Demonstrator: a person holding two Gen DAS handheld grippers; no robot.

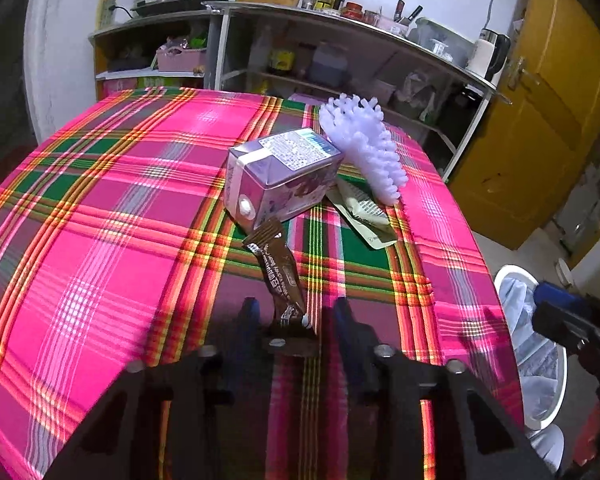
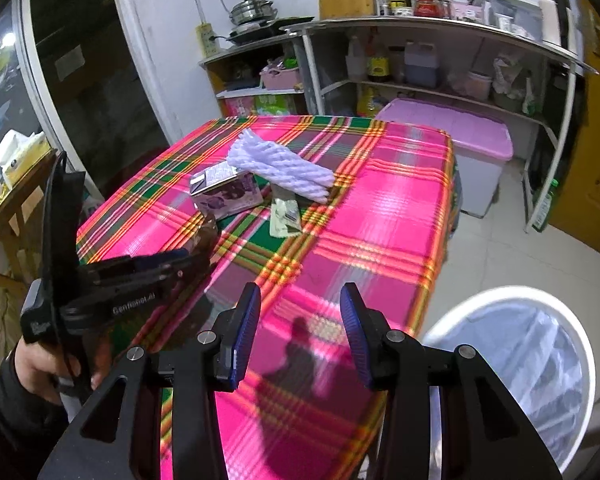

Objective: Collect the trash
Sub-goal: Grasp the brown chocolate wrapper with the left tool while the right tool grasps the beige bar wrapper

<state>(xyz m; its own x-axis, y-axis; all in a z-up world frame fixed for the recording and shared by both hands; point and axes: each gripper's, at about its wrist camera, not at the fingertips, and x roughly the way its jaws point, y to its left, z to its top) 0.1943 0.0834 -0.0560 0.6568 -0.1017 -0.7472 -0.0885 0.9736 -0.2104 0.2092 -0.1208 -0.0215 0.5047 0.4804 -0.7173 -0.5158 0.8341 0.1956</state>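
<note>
A brown snack wrapper (image 1: 278, 272) lies on the pink plaid table; its near end sits between the fingers of my left gripper (image 1: 296, 312), which stands open around it. Behind it lie a purple drink carton (image 1: 282, 174), a pale green wrapper (image 1: 364, 210) and a white foam fruit net (image 1: 362, 144). In the right wrist view the carton (image 2: 228, 192), green wrapper (image 2: 286, 214) and foam net (image 2: 280, 164) lie mid-table. My right gripper (image 2: 300, 332) is open and empty above the table's near right corner. The left gripper (image 2: 168, 268) shows at the left there.
A white bin lined with a clear bag (image 2: 532, 360) stands on the floor right of the table; it also shows in the left wrist view (image 1: 536, 360). A pink-lidded storage box (image 2: 460, 132) and metal shelves (image 2: 440, 60) stand behind the table. A wooden stand (image 2: 16, 200) is at the left.
</note>
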